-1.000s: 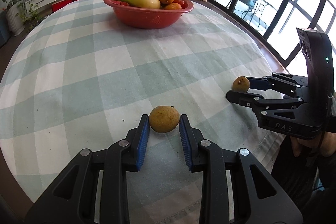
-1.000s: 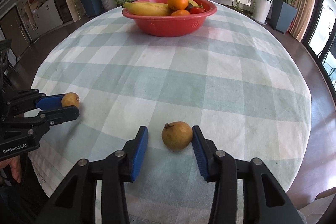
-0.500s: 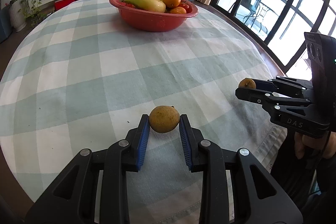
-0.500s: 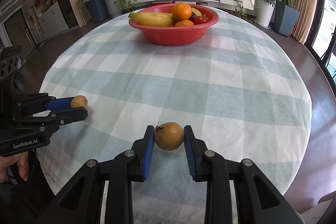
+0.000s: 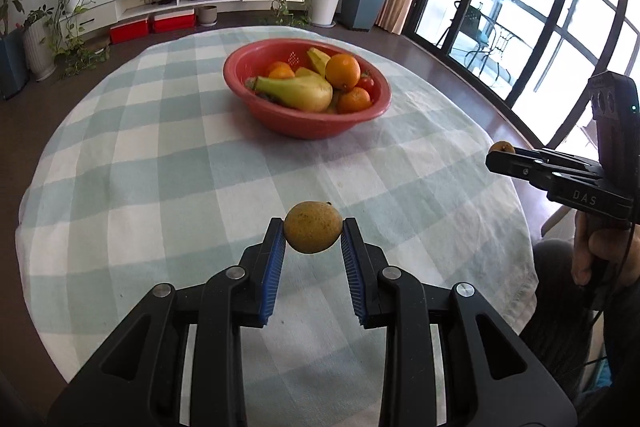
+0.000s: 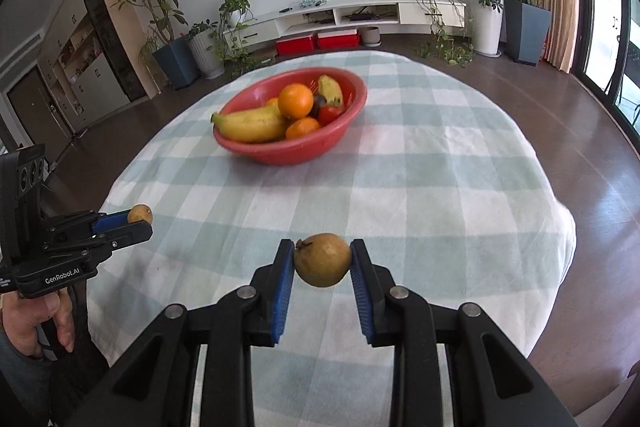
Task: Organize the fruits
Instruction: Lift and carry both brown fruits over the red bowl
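Pears sat pinched, one [image 5: 313,227] in the left gripper [image 5: 313,233], one [image 6: 323,259] in the right gripper [image 6: 322,263]. Both should go gently into the red bowl [image 5: 280,121] (already crowded), near the table's far edge.

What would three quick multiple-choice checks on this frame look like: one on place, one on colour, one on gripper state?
1. Where does the bowl stand?
A. on the checked tablecloth
B. on the floor
C. on the TV shelf

2. What colour is the bowl?
A. blue
B. red
C. white

3. What is the left gripper doing?
A. open over the cloth
B. shut on a banana
C. shut on a brownish pear

Answers:
1 A: the bowl sits on the cloth, on the far part of the table.
2 B: its rim and wall are red in both views.
3 C: the blue pads press the pear's two sides; the right gripper grips another pear likewise.
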A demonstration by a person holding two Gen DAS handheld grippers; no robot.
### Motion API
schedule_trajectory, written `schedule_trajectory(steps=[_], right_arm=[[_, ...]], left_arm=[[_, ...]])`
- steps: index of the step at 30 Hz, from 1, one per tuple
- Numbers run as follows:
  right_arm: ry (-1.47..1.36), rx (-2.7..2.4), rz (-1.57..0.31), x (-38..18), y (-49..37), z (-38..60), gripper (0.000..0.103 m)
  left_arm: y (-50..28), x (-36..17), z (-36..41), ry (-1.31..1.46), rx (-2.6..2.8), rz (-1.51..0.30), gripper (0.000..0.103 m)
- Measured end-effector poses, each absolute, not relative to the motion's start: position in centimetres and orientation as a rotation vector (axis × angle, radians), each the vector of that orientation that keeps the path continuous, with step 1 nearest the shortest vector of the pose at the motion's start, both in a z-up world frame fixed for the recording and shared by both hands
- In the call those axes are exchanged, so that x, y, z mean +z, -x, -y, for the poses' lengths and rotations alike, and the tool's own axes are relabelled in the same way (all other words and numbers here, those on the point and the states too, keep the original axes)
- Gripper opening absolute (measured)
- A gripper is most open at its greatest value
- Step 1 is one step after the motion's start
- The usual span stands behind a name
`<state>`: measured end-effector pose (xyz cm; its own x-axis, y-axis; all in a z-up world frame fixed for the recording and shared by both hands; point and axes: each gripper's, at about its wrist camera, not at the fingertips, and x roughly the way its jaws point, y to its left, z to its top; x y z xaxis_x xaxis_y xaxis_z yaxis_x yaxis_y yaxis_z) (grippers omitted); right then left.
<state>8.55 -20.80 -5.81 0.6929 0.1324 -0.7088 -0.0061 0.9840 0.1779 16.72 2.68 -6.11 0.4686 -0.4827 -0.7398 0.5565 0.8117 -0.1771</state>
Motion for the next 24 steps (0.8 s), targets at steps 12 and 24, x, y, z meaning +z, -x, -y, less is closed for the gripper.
schedule_trajectory(steps=[12, 24], right_arm=[[-0.134, 0.138, -0.718, -0.7, -18.6, 22.2, 0.031], [-0.142, 0.162, -0.810, -4.3, -27.3, 22.2, 0.031]], left_arm=[[-27.9, 0.1, 2.1, -0.139, -0.640, -0.814, 0.027], [-35.1, -3.5, 6.6, -0.195, -0.616, -0.888, 0.027]])
